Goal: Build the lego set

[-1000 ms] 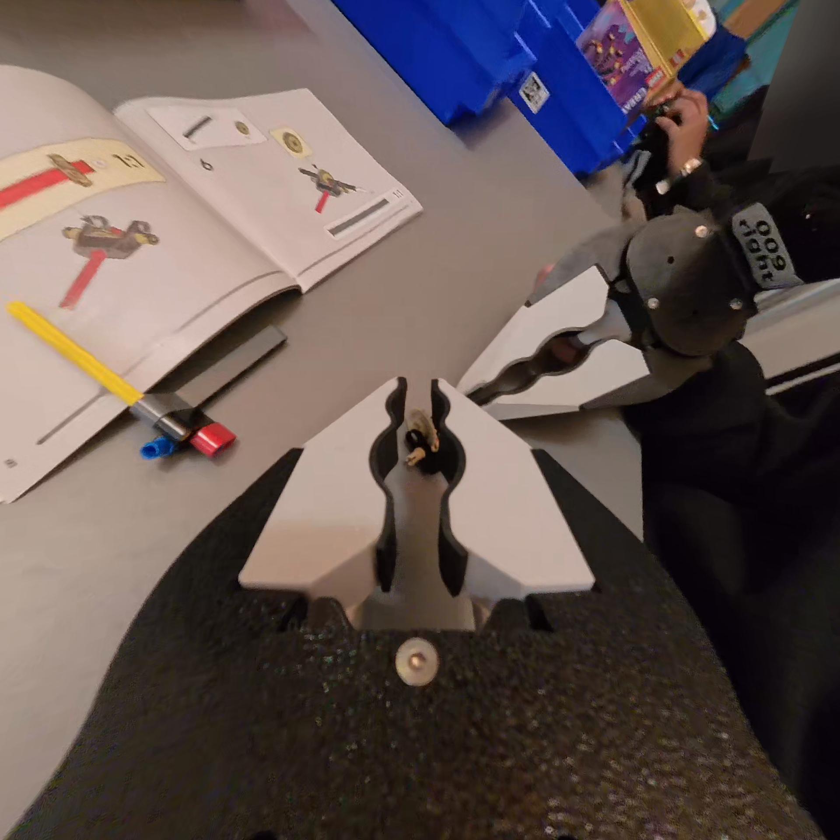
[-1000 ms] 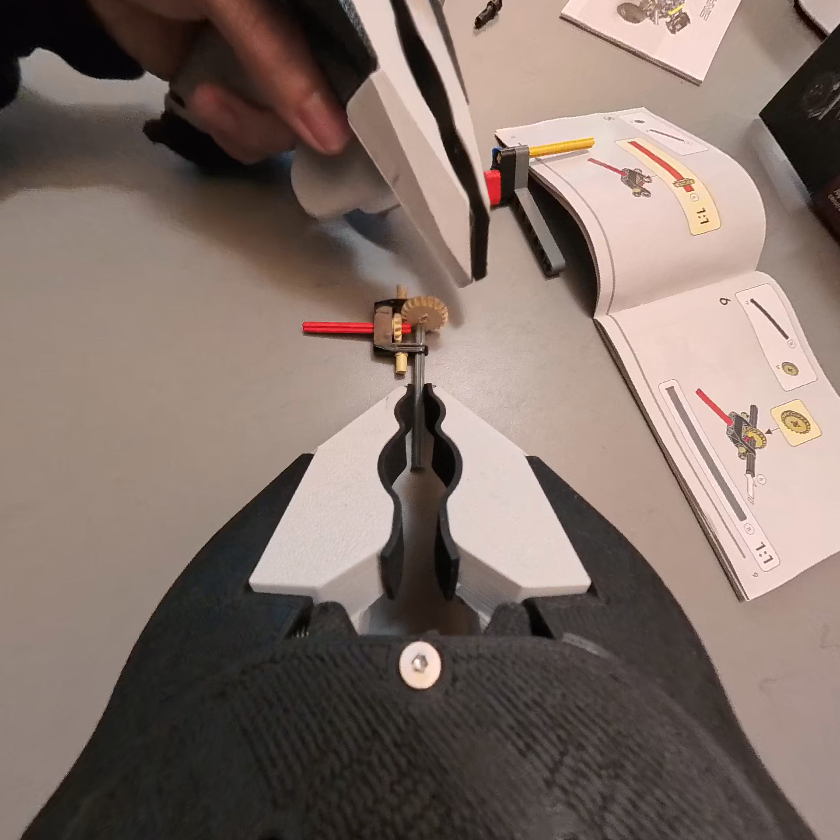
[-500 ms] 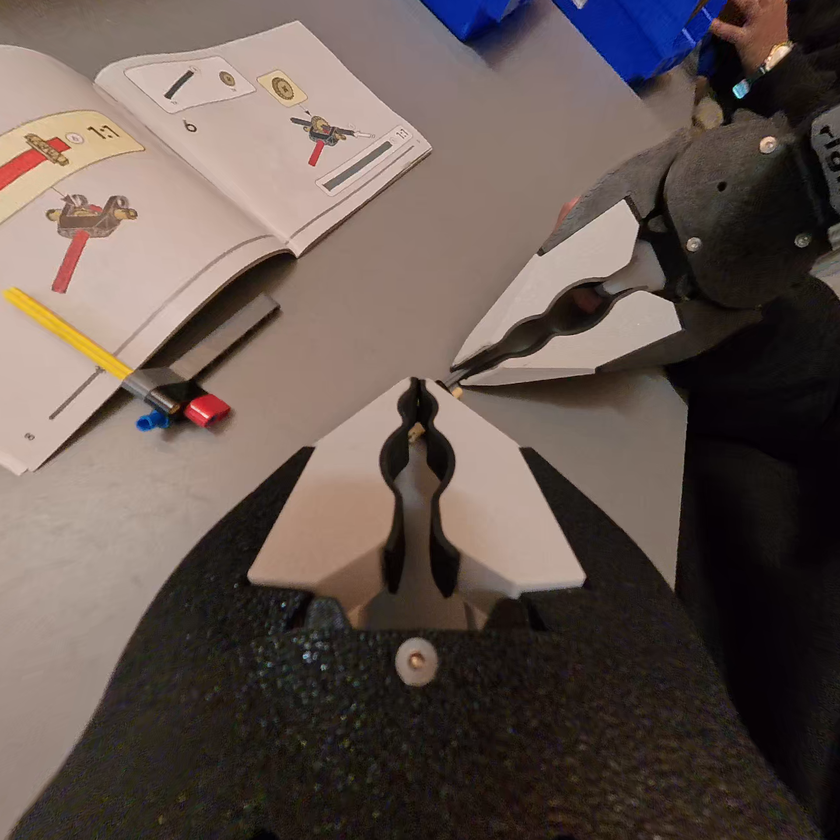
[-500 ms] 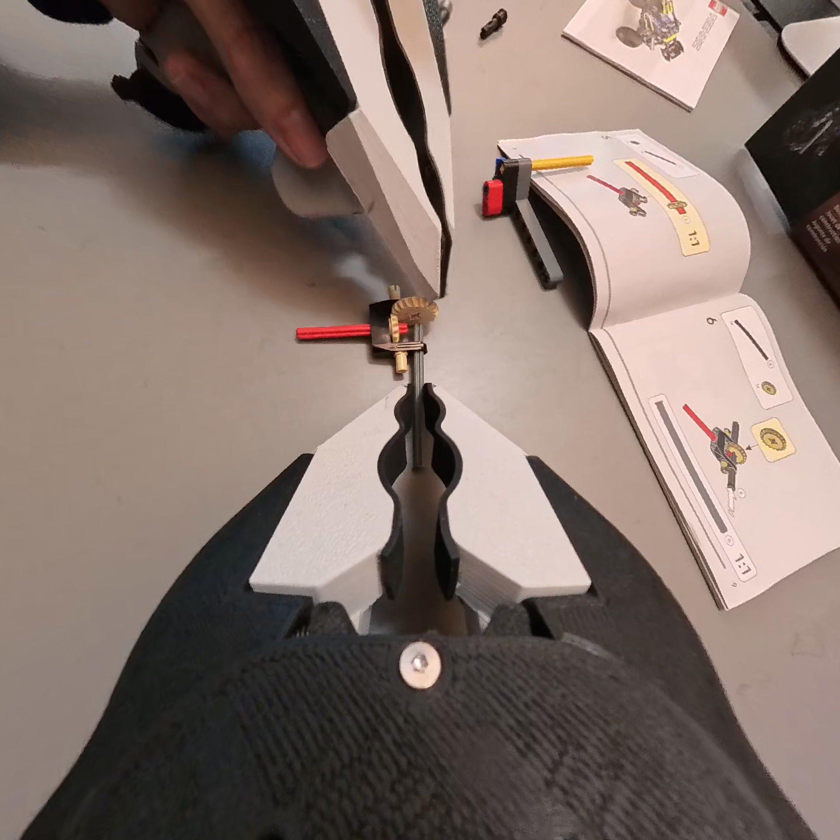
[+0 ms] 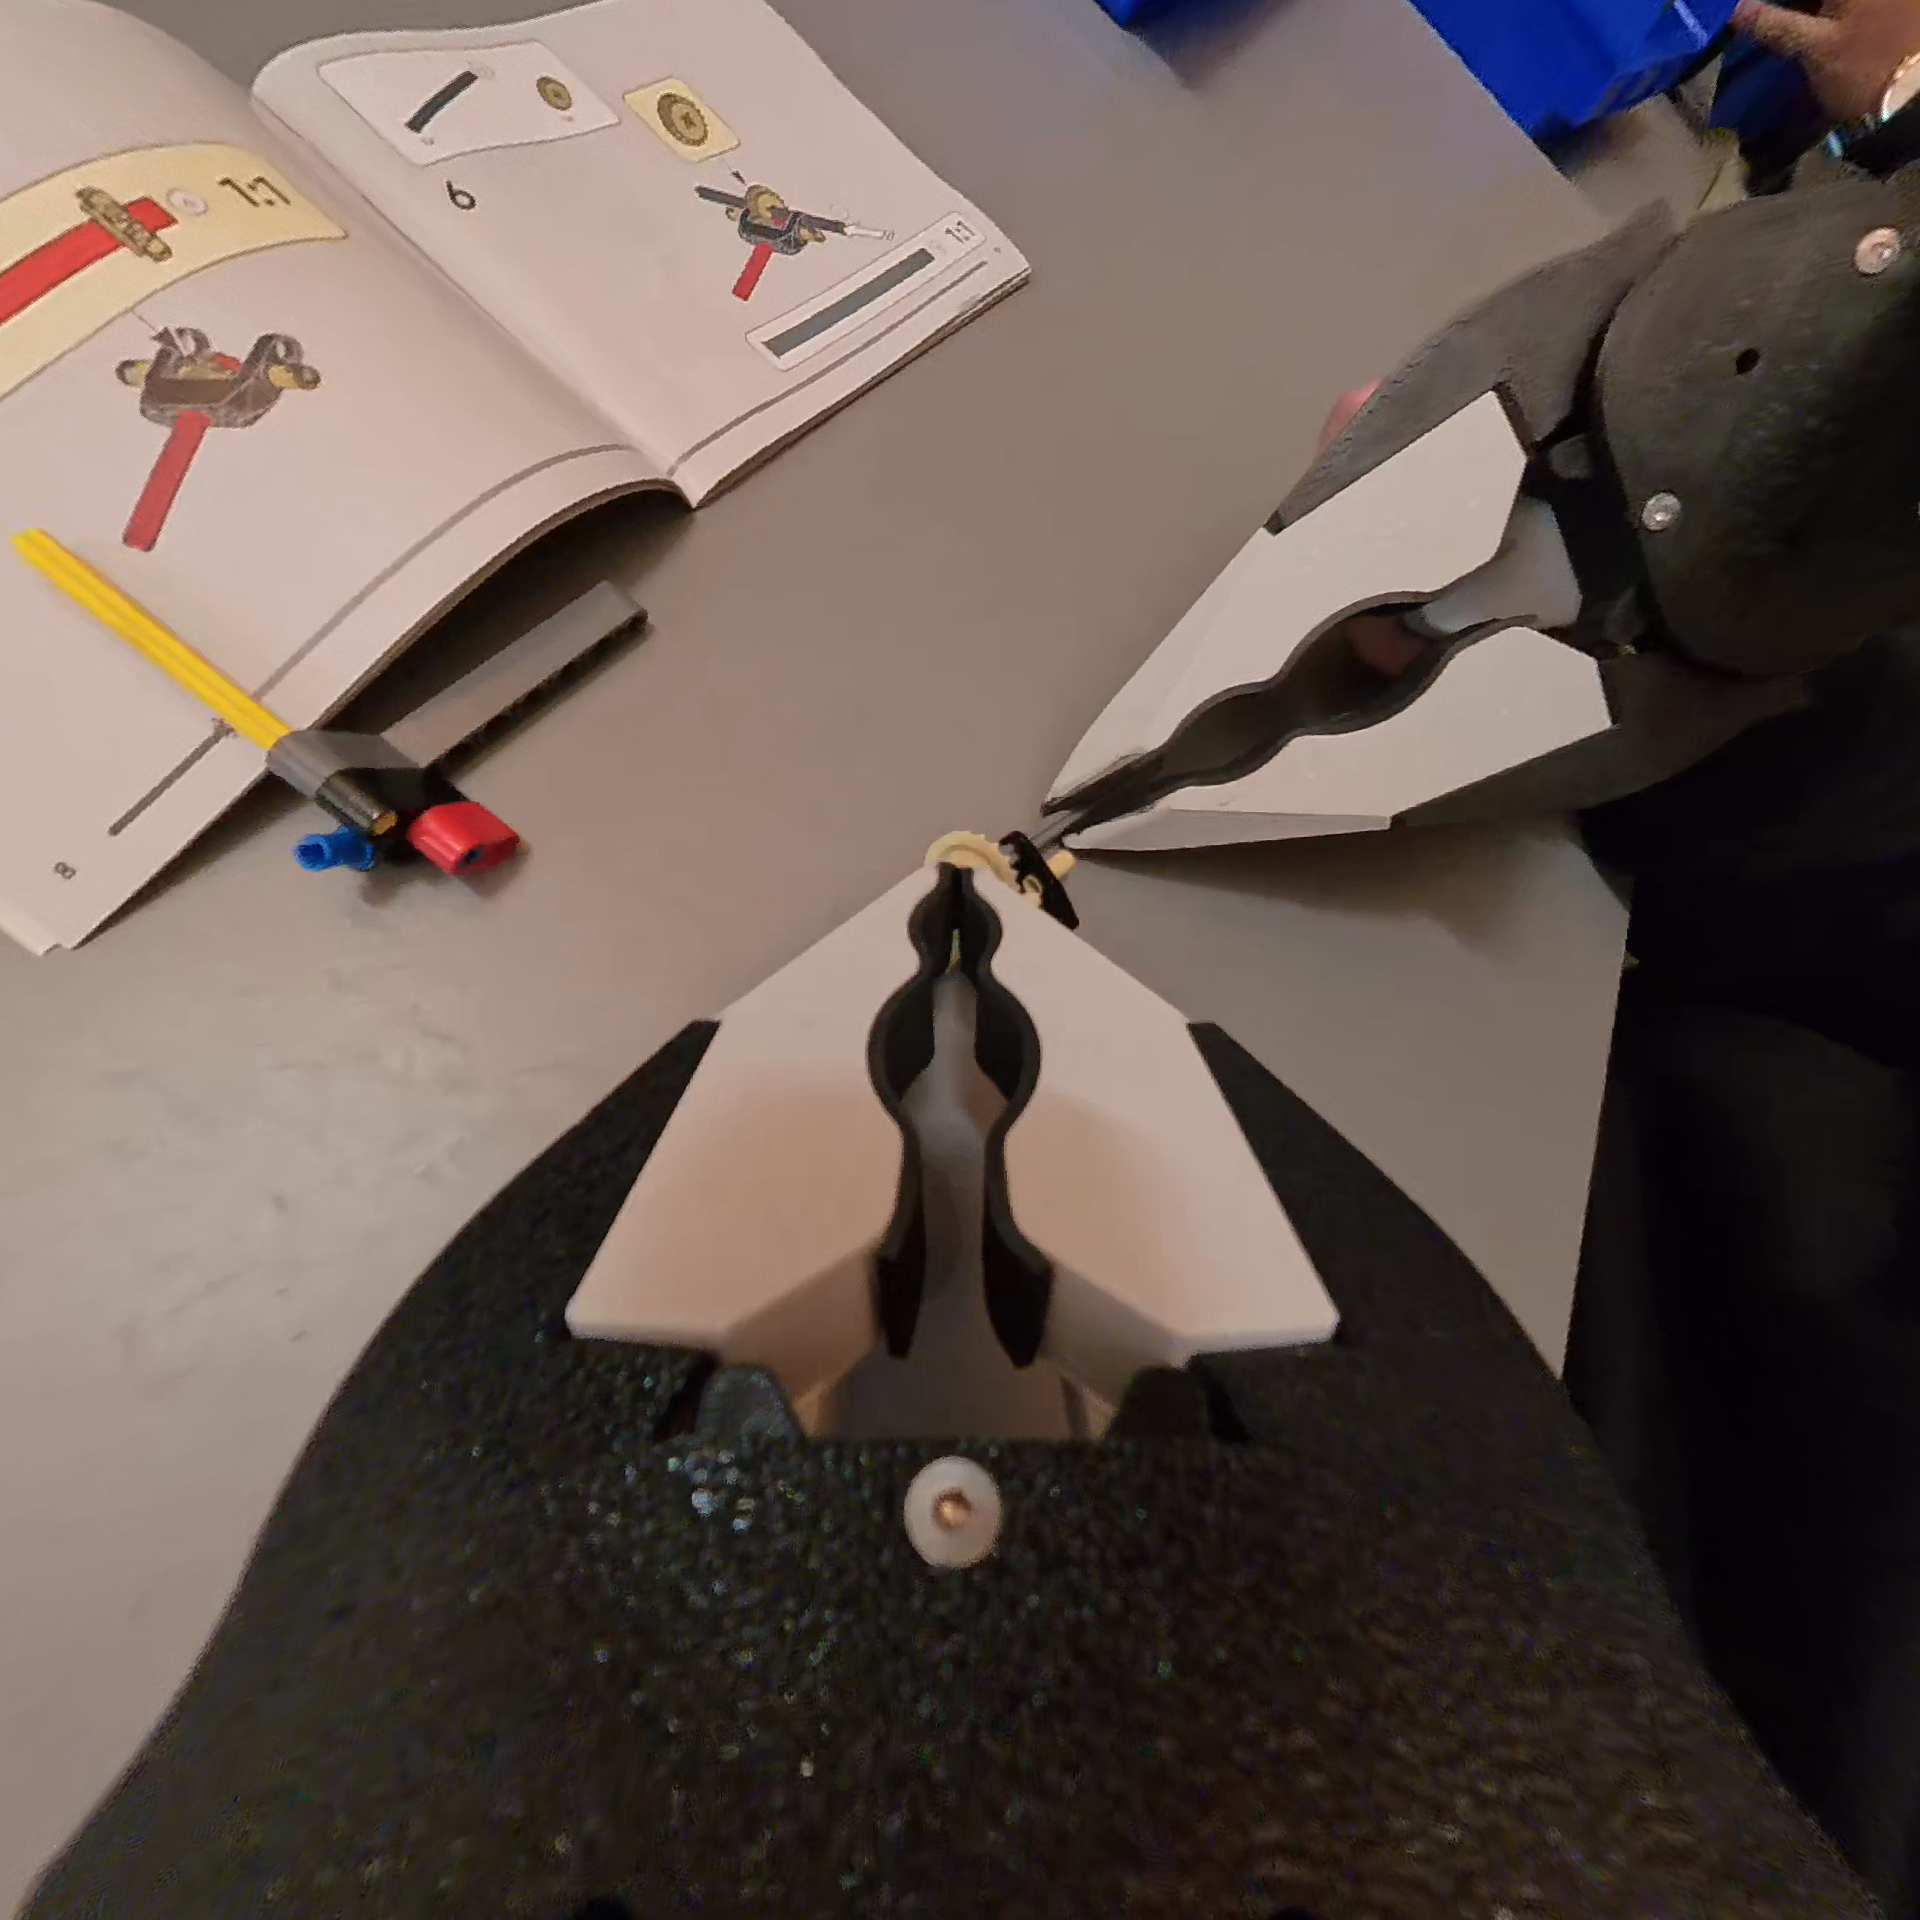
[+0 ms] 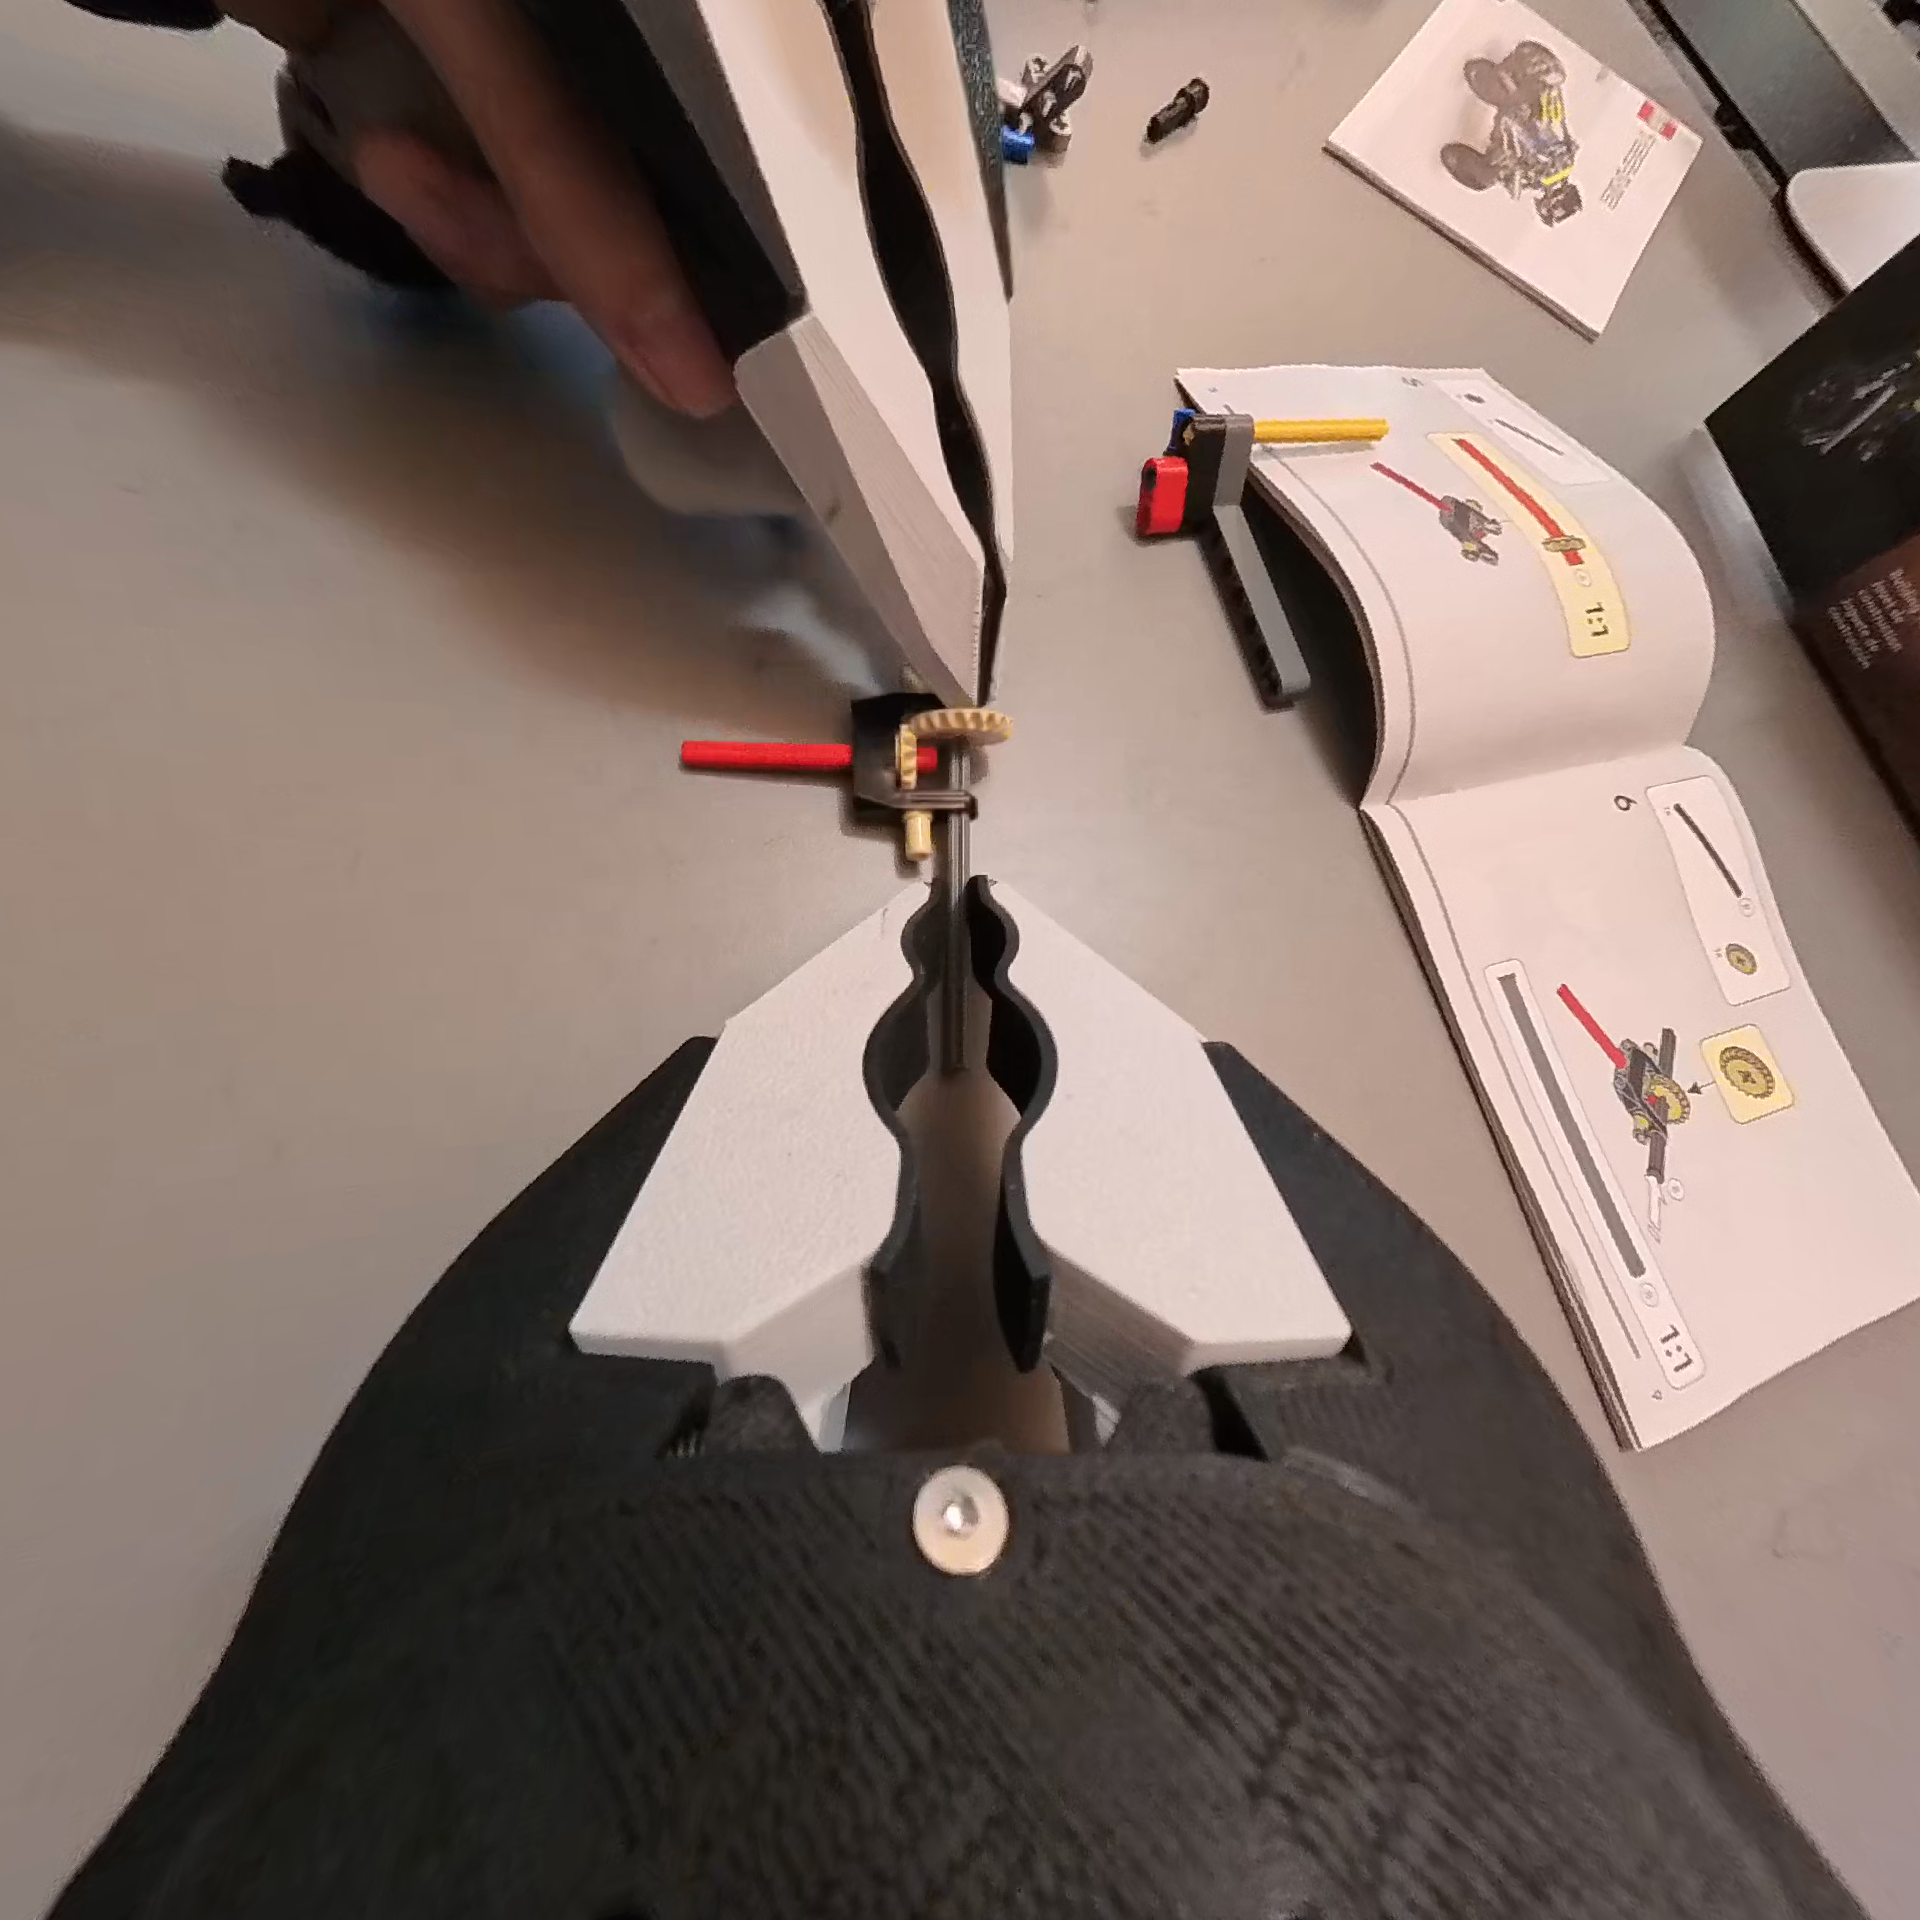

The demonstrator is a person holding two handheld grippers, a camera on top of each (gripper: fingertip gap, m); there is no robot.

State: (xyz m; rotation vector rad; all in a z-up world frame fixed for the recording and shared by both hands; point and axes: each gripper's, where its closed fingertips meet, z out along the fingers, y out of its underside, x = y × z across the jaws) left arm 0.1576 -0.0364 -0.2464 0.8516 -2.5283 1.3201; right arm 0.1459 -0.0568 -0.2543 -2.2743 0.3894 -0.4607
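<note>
A: In the left wrist view, how is the left gripper (image 5: pixel 956 883) seen?

B: Its jaws are nearly closed at the tips, with the tan gear (image 5: pixel 961 854) of the assembly (image 5: pixel 1023 878) just at them; whether the gear is actually pinched cannot be told. The right gripper (image 5: pixel 1070 816) is met from the right, its tips at the assembly's other side.

A: What is seen around?

B: An open manual (image 5: pixel 499 312) lies on the table (image 5: pixel 260 1091) to the left, with a yellow axle (image 5: pixel 145 639), grey beam (image 5: pixel 520 675), red piece (image 5: pixel 462 836) and blue pin (image 5: pixel 332 852) at its edge.

A: And the right wrist view?

B: The right gripper (image 6: pixel 961 894) is clamped narrowly on a dark axle (image 6: pixel 958 935) that runs into the assembly (image 6: pixel 904 764). A red axle (image 6: pixel 764 756) sticks out leftward. The left gripper (image 6: pixel 982 665) is lowered from above onto the gear (image 6: pixel 961 724), partly hiding the assembly's far side. A booklet (image 6: pixel 1507 156) lies well apart.
</note>
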